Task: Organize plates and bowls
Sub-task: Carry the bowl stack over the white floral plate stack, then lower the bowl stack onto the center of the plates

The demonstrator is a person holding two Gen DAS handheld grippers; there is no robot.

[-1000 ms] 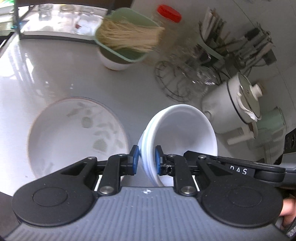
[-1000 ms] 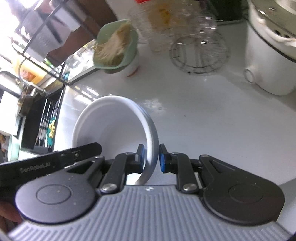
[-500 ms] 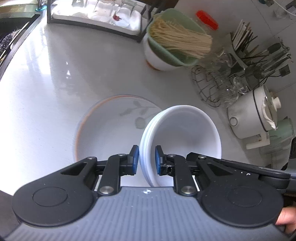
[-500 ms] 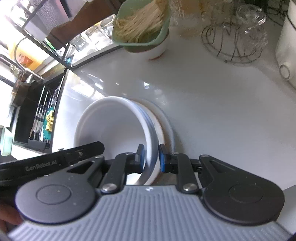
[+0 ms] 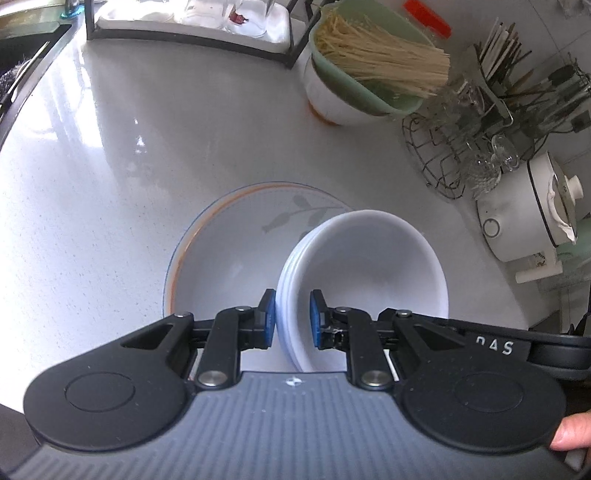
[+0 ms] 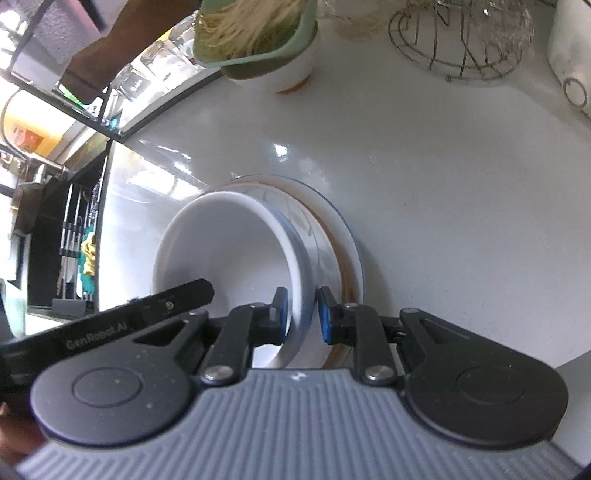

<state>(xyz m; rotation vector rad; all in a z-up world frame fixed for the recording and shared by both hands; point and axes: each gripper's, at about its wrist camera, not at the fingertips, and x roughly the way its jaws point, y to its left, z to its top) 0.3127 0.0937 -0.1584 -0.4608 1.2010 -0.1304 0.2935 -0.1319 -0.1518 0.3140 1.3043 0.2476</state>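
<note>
White, glossy countertop [image 5: 155, 155] filled most of both views, throwing back soft window glare. A stack of white bowls [image 5: 369, 266] hung tilted over a shallow plate [image 5: 229, 243] with an orange rim and a grey leaf print, which lay flat on the counter; whether the stack touched the plate could not be told. The left gripper [image 5: 292, 317] had its blue pads pinched on the stack's left rim, and the right gripper [image 6: 302, 314] was clamped in the same narrow way on the opposite rim, so both held the bowls between them. Further back stood a white bowl [image 5: 328, 99] carrying a green dish of dry noodles [image 5: 384, 59]. To its right a wire rack [image 5: 443, 158] held upturned glasses, with a cutlery holder [image 5: 517, 85] behind it and a white lidded pot [image 5: 528, 218] near the edge. A black-framed shelf [image 5: 192, 33] with glasses ran along the far side, and a dark sink area [image 6: 62, 236] lay off the counter's left end. A fingertip [image 5: 569, 432] showed at the lower right of the left view.
</note>
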